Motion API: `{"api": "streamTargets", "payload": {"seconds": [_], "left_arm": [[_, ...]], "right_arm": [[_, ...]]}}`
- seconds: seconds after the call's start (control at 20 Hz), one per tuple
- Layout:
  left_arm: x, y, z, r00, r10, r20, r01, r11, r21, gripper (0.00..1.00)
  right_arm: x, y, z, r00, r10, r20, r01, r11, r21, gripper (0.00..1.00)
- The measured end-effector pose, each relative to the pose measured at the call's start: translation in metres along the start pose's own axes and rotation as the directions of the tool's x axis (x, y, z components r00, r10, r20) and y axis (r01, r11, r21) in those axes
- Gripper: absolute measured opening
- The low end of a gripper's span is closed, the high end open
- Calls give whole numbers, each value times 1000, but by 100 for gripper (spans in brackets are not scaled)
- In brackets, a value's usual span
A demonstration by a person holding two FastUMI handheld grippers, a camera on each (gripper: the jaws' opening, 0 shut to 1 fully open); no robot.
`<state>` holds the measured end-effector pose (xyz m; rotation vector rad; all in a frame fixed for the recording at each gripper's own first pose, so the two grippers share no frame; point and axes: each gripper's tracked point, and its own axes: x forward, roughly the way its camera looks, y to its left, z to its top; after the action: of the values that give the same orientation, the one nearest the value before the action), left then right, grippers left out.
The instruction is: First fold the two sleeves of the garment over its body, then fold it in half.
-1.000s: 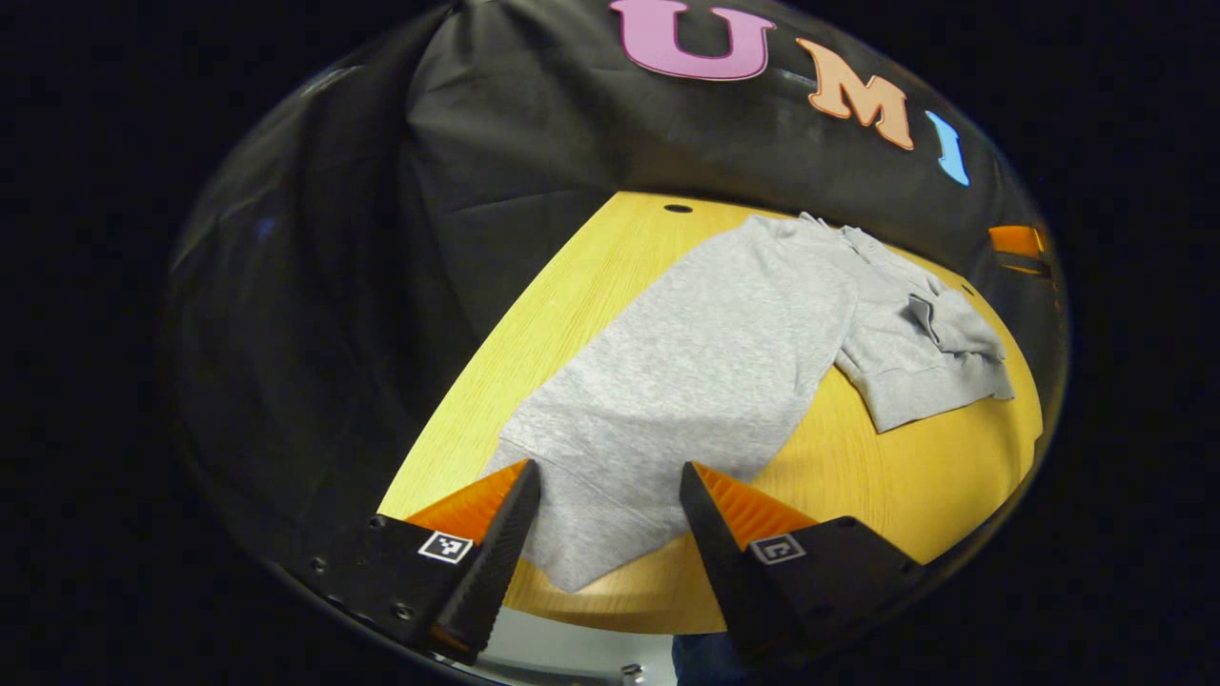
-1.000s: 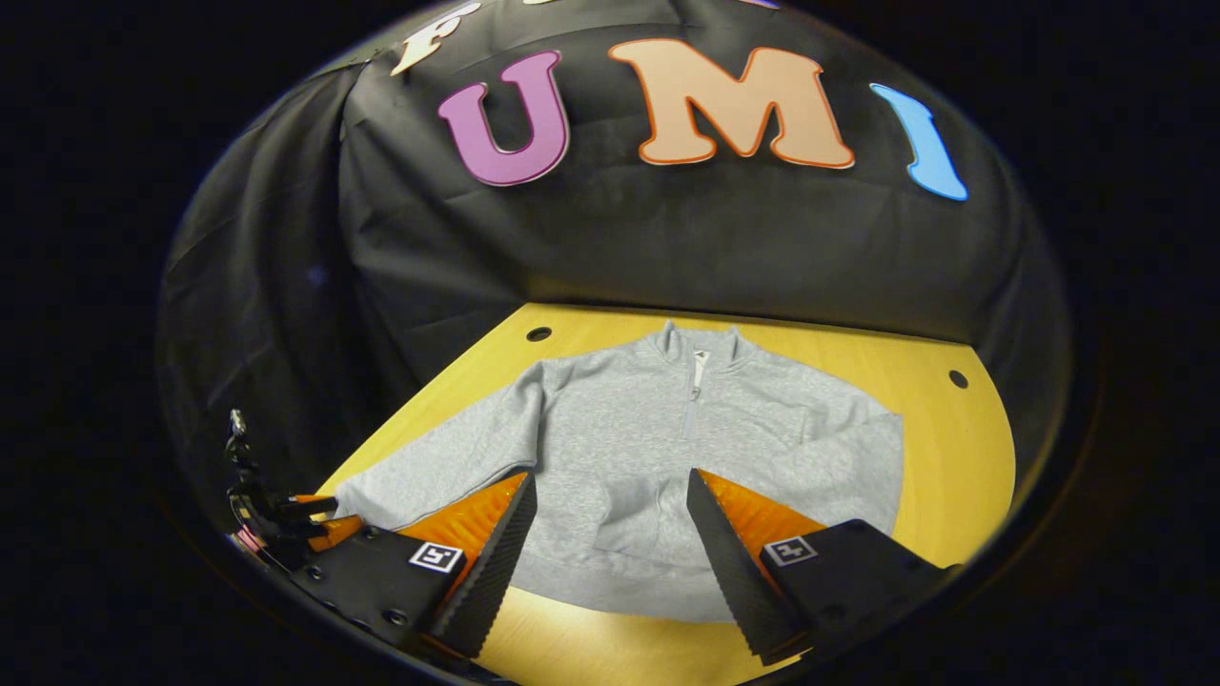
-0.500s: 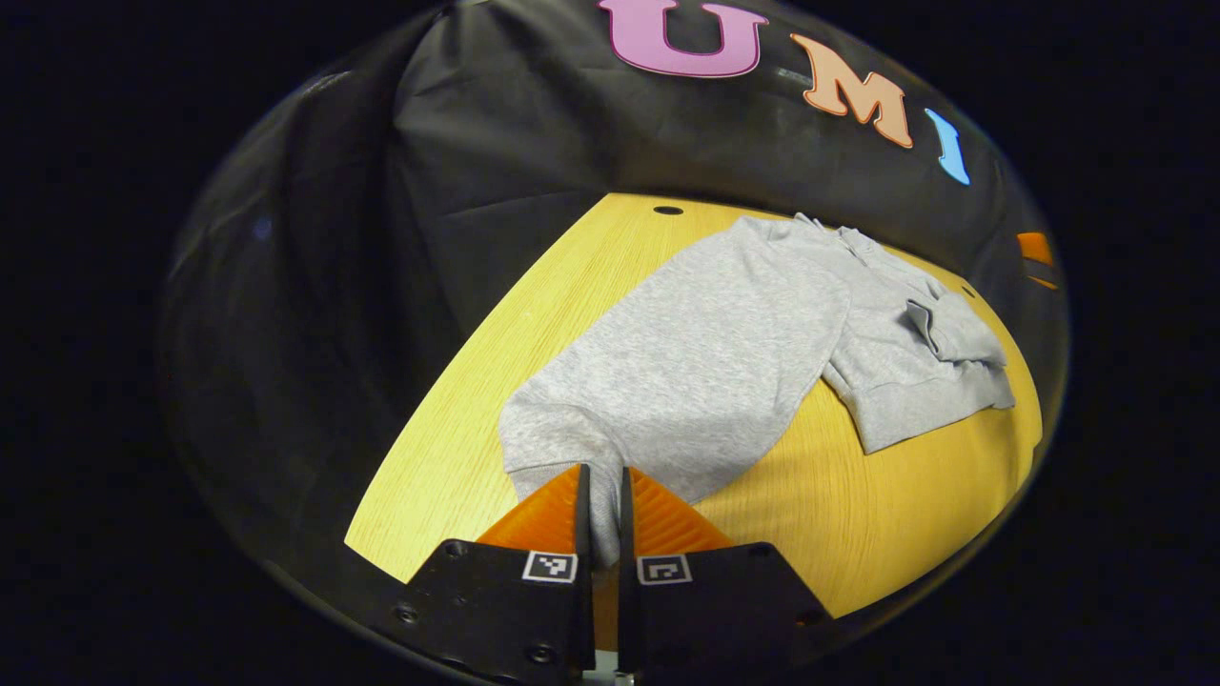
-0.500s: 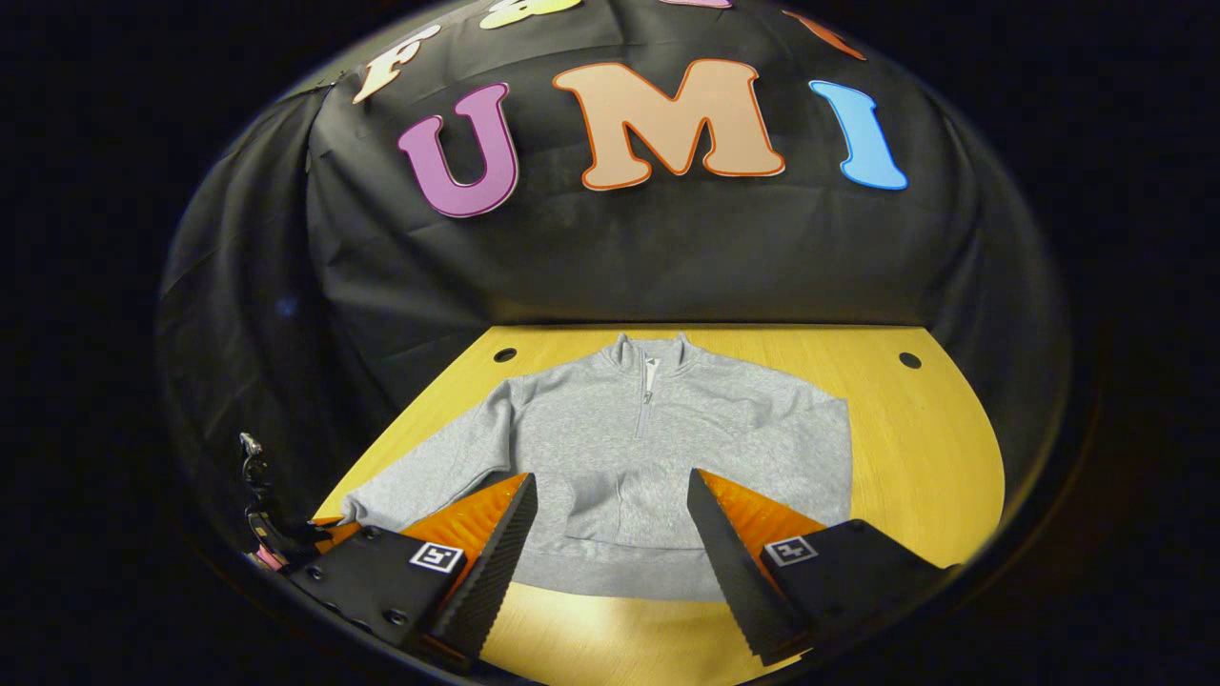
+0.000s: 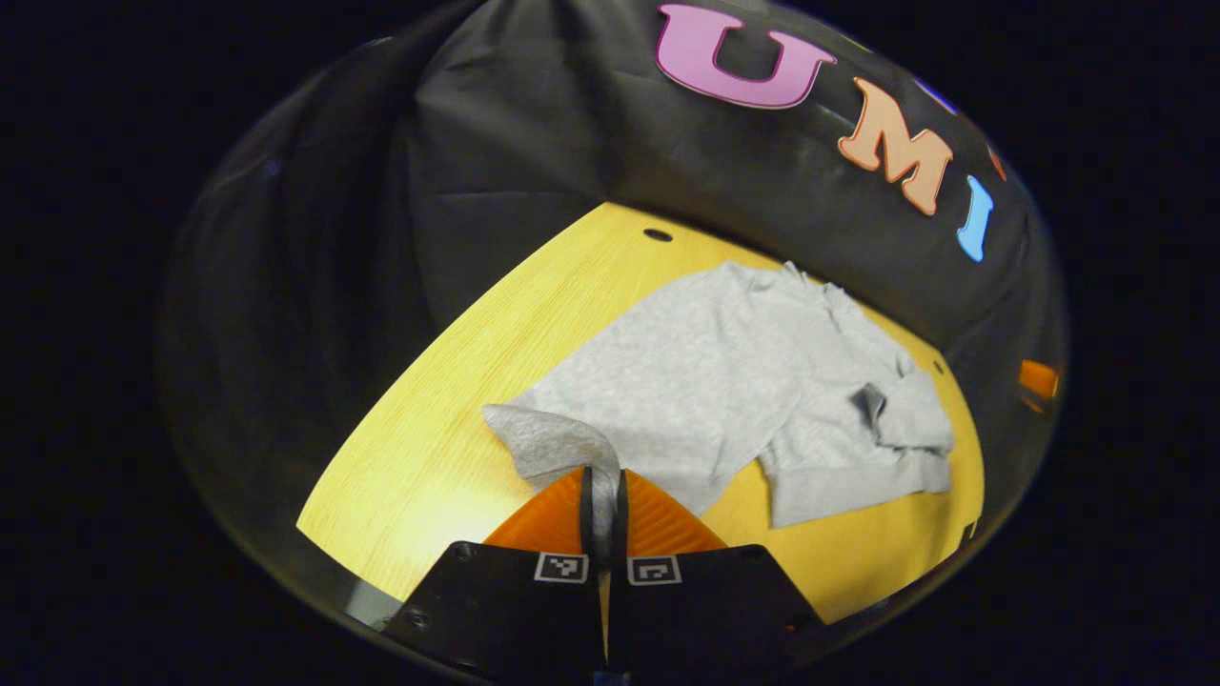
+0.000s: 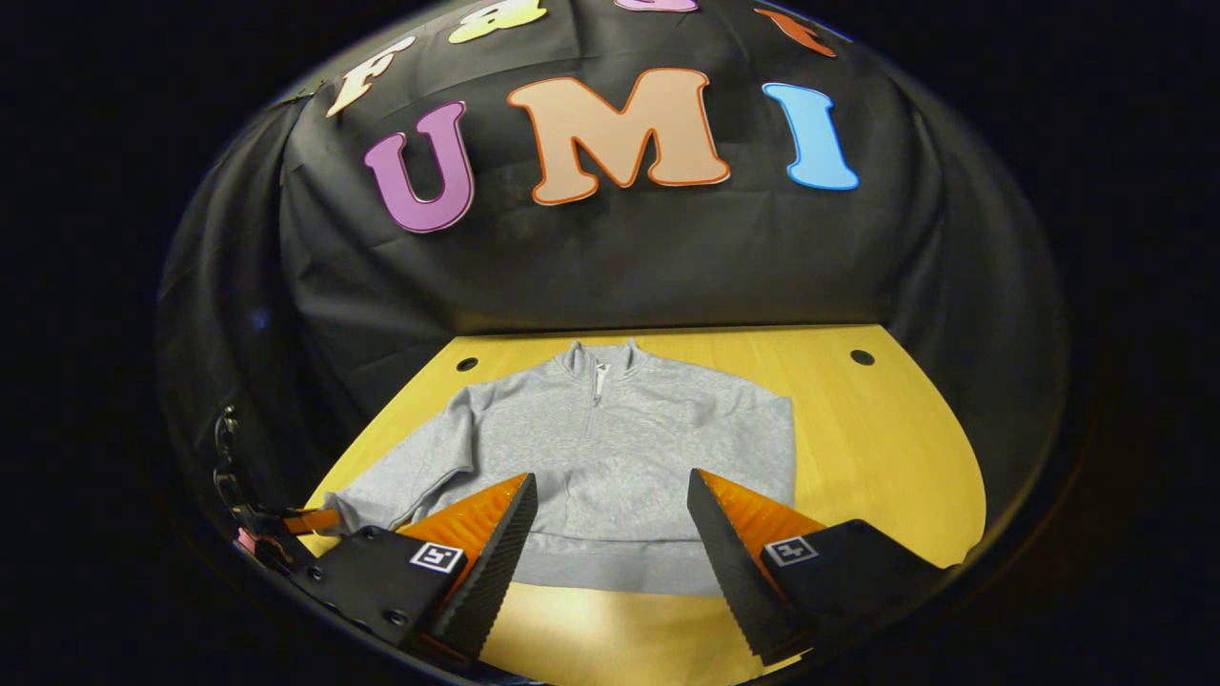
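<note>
A grey zip-neck sweatshirt lies flat on the yellow wooden table, collar toward the back wall. Its right sleeve lies folded over the body. My left gripper is shut on the cuff of the left sleeve, which is lifted and curled a little above the table. In the right gripper view that left gripper shows at the table's left edge by the sleeve end. My right gripper hangs open above the sweatshirt's hem, holding nothing.
The black cloth wall closes the table's back and sides. Small round holes sit near the table's back corners. Bare table lies to the left of the sleeve and bare table in front of the hem.
My left gripper closed on the left sleeve's cuff and has lifted it off the table, curling the sleeve end. My right gripper drew back, still open.
</note>
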<state>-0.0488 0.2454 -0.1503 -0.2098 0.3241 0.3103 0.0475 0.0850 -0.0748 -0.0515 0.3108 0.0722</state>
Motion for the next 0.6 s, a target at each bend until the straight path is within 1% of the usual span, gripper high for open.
{"api": "streamTargets", "payload": {"seconds": [0.1,0.2,0.3,0.45,0.55,0.6], "left_arm": [[1,-33,24,998,-61,29,61,998,16,1],[3,-70,48,991,-119,62,115,991,62,1],[4,-119,68,975,-202,94,193,977,95,1],[4,-193,83,941,-322,104,307,942,134,1],[3,-238,86,915,-394,93,374,911,177,0],[5,-263,84,897,-433,84,410,889,203,1]], "right_arm": [[-6,-16,1,1000,-16,3,16,1000,6,99],[-7,-31,-2,1000,-29,3,29,1000,13,98],[-10,-44,-3,1000,-23,-1,23,999,23,98],[-12,-64,-1,1000,-26,-1,26,999,24,98],[-12,-74,0,1000,-28,0,28,999,26,98],[-12,-79,1,1000,-30,0,30,999,30,98]]}}
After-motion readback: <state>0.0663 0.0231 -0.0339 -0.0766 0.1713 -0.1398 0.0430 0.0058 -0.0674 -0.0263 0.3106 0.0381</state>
